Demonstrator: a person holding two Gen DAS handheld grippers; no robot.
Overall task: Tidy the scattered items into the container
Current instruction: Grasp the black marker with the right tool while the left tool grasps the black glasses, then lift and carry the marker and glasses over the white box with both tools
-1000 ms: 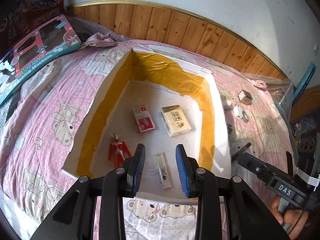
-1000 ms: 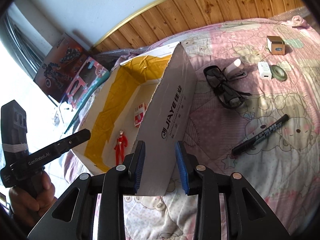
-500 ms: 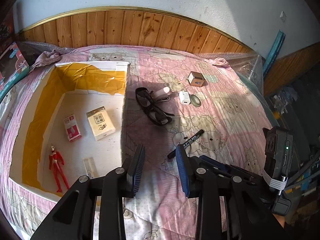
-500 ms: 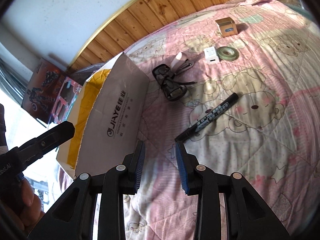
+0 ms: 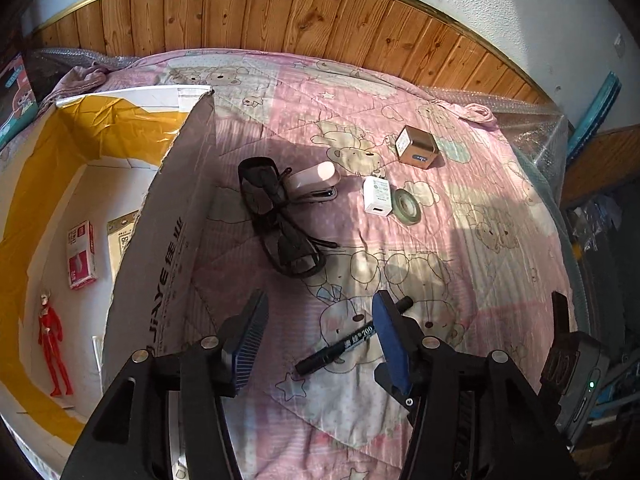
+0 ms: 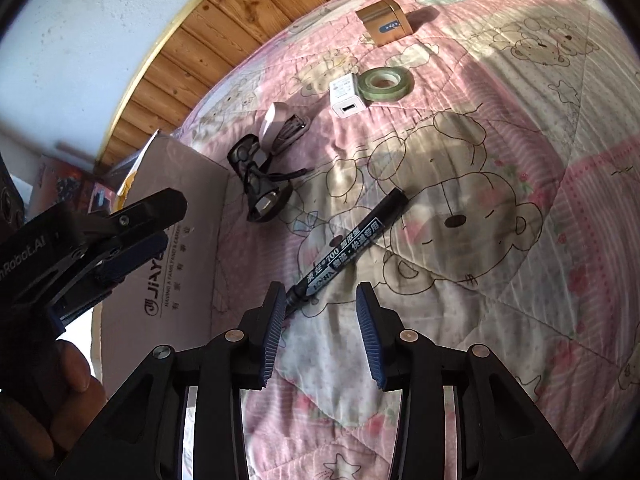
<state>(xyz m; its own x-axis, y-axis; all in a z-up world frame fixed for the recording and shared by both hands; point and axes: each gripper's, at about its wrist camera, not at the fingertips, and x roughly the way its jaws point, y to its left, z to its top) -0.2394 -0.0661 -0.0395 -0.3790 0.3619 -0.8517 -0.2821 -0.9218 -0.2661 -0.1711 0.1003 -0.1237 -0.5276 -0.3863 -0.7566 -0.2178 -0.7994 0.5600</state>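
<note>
A black marker (image 6: pixel 348 248) lies on the pink quilt, its near end just beyond my right gripper (image 6: pixel 322 316), which is open and empty. My left gripper (image 5: pixel 320 332) is open too, hovering over the same marker (image 5: pixel 348 340). The white cardboard box (image 5: pixel 160 272) stands at left, holding a red figure (image 5: pixel 54 356), a pink-white packet (image 5: pixel 82 254) and a cream box (image 5: pixel 120 236). Loose on the quilt are black glasses (image 5: pixel 280 224), a stapler (image 5: pixel 316 180), a white charger (image 5: pixel 377 196), a tape roll (image 5: pixel 406 205) and a small brown box (image 5: pixel 416 148).
A wood-panelled wall (image 5: pixel 280 12) runs behind the bed. Bubble wrap (image 5: pixel 536 136) covers the bed's right edge. A hand (image 6: pixel 68 380) holds the left gripper (image 6: pixel 120 236) close beside the box wall (image 6: pixel 180 248). The right gripper's body (image 5: pixel 576 380) sits at lower right.
Both grippers swung away from the box toward the marker and came lower over the quilt. Both sets of jaws have spread wider.
</note>
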